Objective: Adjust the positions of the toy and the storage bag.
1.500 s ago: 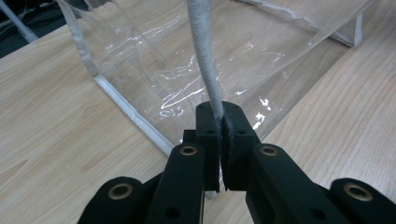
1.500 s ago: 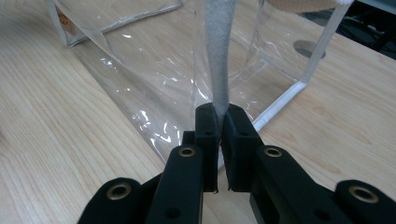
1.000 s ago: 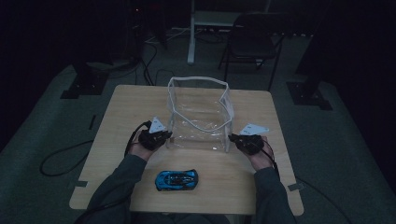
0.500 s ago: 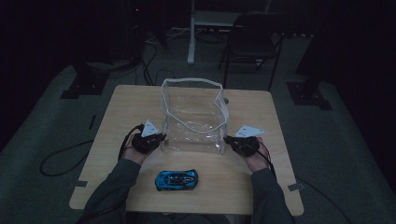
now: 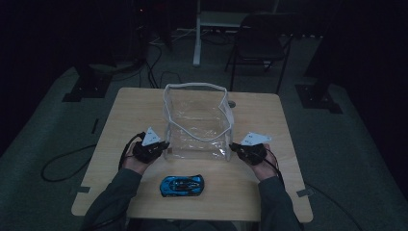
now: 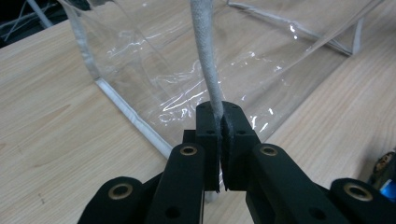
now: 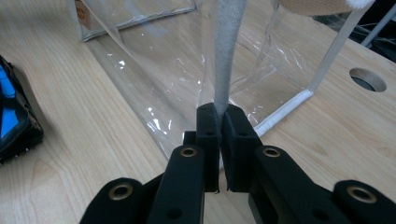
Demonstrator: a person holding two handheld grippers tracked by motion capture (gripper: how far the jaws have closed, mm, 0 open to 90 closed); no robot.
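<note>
Centrally on the light wooden surface [image 5: 120, 120] stands one clear plastic pouch with white fabric-trimmed edges [image 5: 197, 122], upright with its mouth open toward the top. Its far rim sits well back from the surface's far edge, and bare wood lies open to its left and right. One blue toy sports car [image 5: 182, 185] lies near the person's edge, in front of the pouch and apart from it, between the two forearms. One round hole [image 7: 367, 79] is cut into the surface beyond the pouch's far right corner.

Two tools are at work, one at each near corner of the pouch. The left tool [image 6: 219, 119] is clenched on the white trim that rises along the pouch's near left edge; in the left tool's own view the trim runs straight up out of the pressed-together jaws, with the clear wall spreading behind. The right tool [image 7: 218, 116] is likewise clamped on the white trim at the near right edge, the strip standing upright from between its jaws. In the high view both tools rest low, close to the surface, flanking the pouch's front wall.
</note>
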